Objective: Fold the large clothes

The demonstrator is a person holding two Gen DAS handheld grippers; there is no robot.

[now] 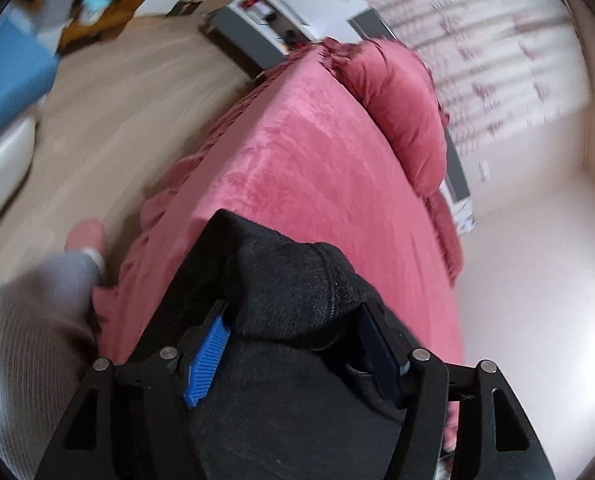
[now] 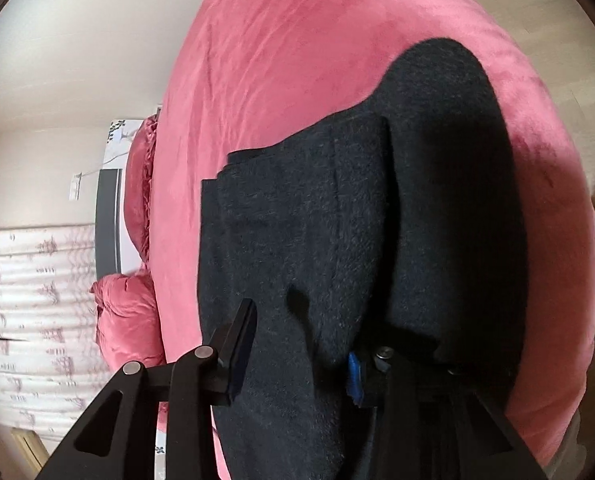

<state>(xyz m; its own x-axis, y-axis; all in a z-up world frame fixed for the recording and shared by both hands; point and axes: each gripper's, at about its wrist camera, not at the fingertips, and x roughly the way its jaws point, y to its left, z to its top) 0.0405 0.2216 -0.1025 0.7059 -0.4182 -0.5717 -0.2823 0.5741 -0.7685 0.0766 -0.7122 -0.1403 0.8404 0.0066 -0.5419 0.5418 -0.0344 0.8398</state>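
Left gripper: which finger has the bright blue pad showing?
The finger on the picture's left, ribbed bright blue. The other finger's pad looks dark navy. Both press the black garment.

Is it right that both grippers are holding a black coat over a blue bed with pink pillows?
Not quite. The bed is pink, not blue, as both wrist views show. The rest holds: the left gripper and right gripper each have the black coat between their fingers, and the pillows are pink.
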